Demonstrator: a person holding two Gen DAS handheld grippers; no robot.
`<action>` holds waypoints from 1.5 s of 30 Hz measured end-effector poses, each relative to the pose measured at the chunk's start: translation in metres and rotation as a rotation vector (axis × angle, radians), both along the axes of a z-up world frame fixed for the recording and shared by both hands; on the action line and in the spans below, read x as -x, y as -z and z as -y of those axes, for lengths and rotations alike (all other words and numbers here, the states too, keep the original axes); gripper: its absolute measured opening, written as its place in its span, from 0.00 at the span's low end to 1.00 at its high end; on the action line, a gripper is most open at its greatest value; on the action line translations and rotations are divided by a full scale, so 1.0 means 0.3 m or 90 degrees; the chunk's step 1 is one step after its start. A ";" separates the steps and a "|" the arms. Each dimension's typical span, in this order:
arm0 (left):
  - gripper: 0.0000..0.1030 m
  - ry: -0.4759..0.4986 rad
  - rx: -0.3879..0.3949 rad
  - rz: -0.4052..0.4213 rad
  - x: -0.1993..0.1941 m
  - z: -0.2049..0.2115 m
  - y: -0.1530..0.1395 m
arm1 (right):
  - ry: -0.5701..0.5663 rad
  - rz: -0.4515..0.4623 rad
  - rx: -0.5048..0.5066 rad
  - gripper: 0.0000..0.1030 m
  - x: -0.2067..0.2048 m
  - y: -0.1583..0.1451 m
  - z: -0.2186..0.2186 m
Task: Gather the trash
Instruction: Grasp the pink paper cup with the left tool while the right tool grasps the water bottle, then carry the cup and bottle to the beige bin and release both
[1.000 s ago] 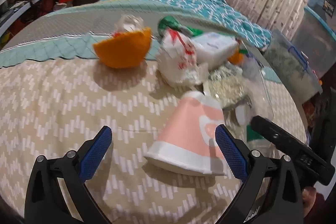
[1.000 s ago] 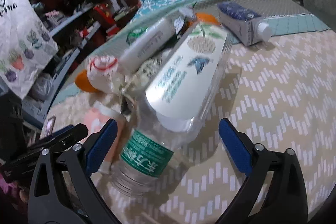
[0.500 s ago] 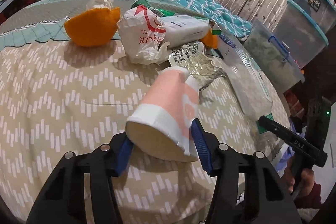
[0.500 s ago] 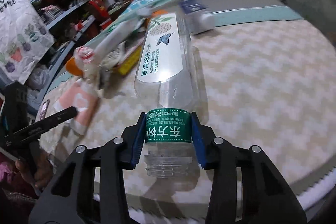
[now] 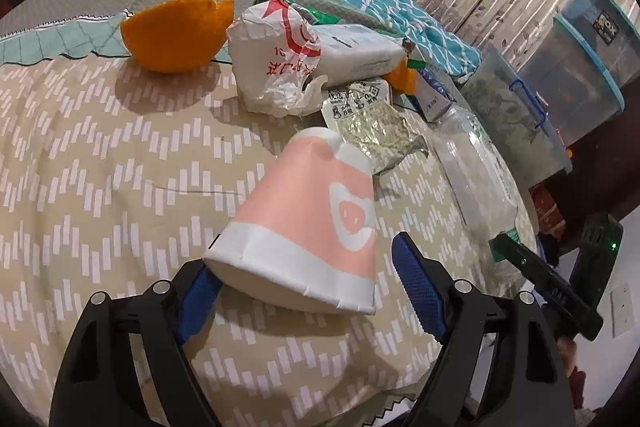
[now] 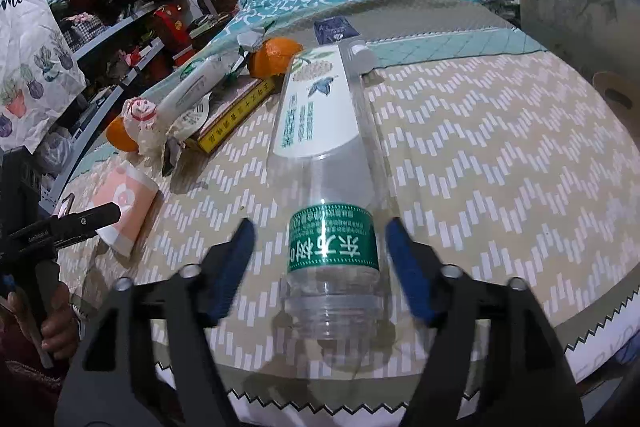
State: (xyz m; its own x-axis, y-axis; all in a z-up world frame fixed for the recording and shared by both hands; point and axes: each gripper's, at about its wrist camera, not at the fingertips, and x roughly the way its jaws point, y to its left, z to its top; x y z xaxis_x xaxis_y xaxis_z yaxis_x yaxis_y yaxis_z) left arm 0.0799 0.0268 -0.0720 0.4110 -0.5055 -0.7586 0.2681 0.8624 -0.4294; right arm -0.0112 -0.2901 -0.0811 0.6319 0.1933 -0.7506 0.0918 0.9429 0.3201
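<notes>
cup between parted left gripper

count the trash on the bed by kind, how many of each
oranges: 2
paper cup: 1
clear bottle: 1
white plastic bag: 1
foil wrapper: 1
white tube: 1
flat box: 1
blue carton: 1
total: 9
</notes>
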 end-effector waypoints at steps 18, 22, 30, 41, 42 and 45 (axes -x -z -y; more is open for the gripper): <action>0.19 0.029 0.041 0.019 0.052 0.020 -0.047 | -0.022 0.008 0.026 0.63 -0.074 0.005 -0.027; 0.19 0.058 0.063 0.050 0.088 0.043 -0.100 | -0.012 0.028 0.011 0.62 -0.029 0.005 -0.003; 0.19 0.148 0.041 0.086 0.089 0.265 -0.178 | 0.091 0.074 -0.028 0.62 0.074 0.007 0.141; 0.19 0.328 -0.008 0.076 -0.009 0.893 -0.149 | 0.235 0.111 -0.058 0.62 0.160 0.010 0.463; 0.19 0.352 -0.019 0.071 -0.013 0.985 -0.135 | 0.253 0.111 -0.065 0.62 0.169 0.016 0.505; 0.19 0.399 -0.045 0.058 -0.020 1.187 -0.099 | 0.304 0.116 -0.079 0.62 0.197 0.027 0.629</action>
